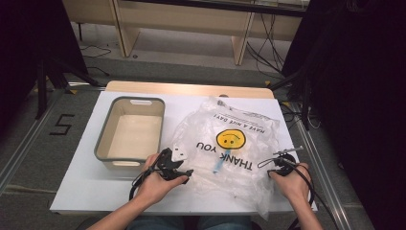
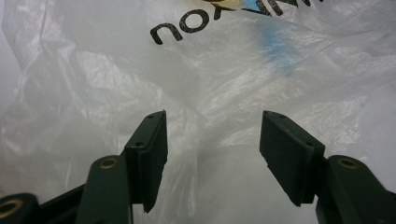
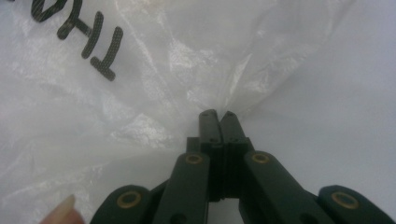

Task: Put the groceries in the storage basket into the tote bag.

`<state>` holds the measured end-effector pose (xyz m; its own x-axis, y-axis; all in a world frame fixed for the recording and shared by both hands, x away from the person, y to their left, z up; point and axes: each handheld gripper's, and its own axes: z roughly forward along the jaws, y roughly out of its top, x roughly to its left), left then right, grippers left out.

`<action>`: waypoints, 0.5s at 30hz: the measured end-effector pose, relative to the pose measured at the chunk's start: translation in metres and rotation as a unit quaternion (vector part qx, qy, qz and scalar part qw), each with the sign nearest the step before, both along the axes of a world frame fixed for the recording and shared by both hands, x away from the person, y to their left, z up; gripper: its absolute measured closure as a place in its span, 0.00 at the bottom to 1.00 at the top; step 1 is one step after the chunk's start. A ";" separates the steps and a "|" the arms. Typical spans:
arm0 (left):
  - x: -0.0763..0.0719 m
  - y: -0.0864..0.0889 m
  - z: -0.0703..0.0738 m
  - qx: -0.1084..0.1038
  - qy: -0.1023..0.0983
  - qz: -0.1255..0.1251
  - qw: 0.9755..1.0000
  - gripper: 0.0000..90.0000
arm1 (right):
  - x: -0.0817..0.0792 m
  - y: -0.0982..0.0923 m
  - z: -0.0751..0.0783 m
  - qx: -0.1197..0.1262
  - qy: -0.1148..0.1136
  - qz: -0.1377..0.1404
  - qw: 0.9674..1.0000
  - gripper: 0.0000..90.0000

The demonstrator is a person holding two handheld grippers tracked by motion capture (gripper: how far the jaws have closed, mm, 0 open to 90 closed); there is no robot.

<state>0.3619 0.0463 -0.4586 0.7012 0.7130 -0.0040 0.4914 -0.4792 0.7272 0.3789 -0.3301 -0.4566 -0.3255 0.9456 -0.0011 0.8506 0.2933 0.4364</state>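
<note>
A clear plastic bag (image 1: 230, 148) printed with "THANK YOU" and a yellow smiley lies crumpled on the white table (image 1: 76, 191). Something blue shows through the film near its middle. My left gripper (image 1: 184, 175) rests at the bag's near left edge, held by a hand. In the left gripper view its jaws stand wide apart over the film (image 2: 215, 93), with nothing between them (image 2: 212, 140). My right gripper (image 1: 275, 163) sits at the bag's near right edge. In the right gripper view its jaws are pressed together on a pinched fold of the bag (image 3: 233, 88) at their tips (image 3: 218, 114).
A grey-rimmed, cream plastic bin (image 1: 129, 132) stands empty at the left of the bag, close to my left hand. The table's front edge runs just below both hands. Black cables trail from the grippers. A wooden bench (image 1: 191, 24) stands on the floor beyond the table.
</note>
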 end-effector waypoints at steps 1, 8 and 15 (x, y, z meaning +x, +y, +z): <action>0.000 0.000 0.001 -0.001 -0.002 -0.001 1.000 0.46 | 0.003 -0.001 0.001 -0.003 -0.007 -0.001 1.000 1.00; -0.002 -0.003 0.012 -0.011 -0.026 -0.002 1.000 0.46 | 0.024 -0.008 0.003 -0.002 -0.057 -0.026 0.998 1.00; -0.001 0.004 0.024 -0.020 -0.038 0.007 0.999 0.44 | 0.042 -0.018 0.003 0.005 -0.076 -0.071 0.995 1.00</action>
